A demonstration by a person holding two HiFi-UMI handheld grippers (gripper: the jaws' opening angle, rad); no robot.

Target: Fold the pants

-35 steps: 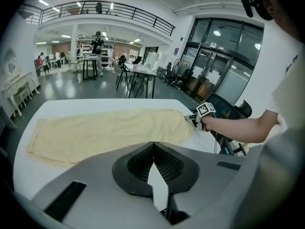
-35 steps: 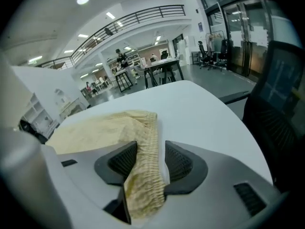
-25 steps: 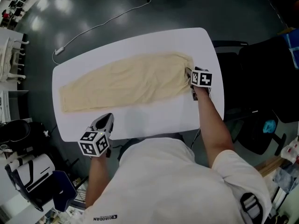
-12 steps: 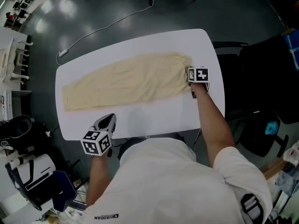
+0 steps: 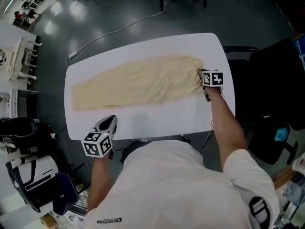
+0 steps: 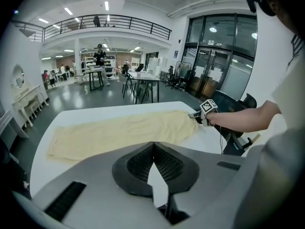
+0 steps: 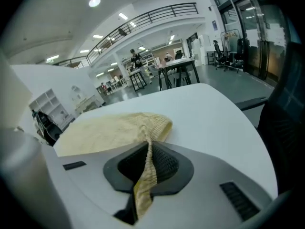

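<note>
Cream pants lie flat and lengthwise across the white table, with the waistband at the right end. My right gripper sits at that end. Its jaws have just been closing, and the ribbed waistband is pinched between them, bunched into a ridge. My left gripper hovers at the table's front edge, below the leg half of the pants and apart from the cloth. Its pads meet with nothing between them. In the left gripper view the pants stretch ahead, with the right gripper at their far right.
Dark office chairs stand close to the table's right side. A cable runs over the grey floor behind the table. White shelving and a dark bin are to the left.
The right gripper has closed on the waistband end of the pants. The left gripper has shifted slightly along the table's front edge. The pants lie as before.
</note>
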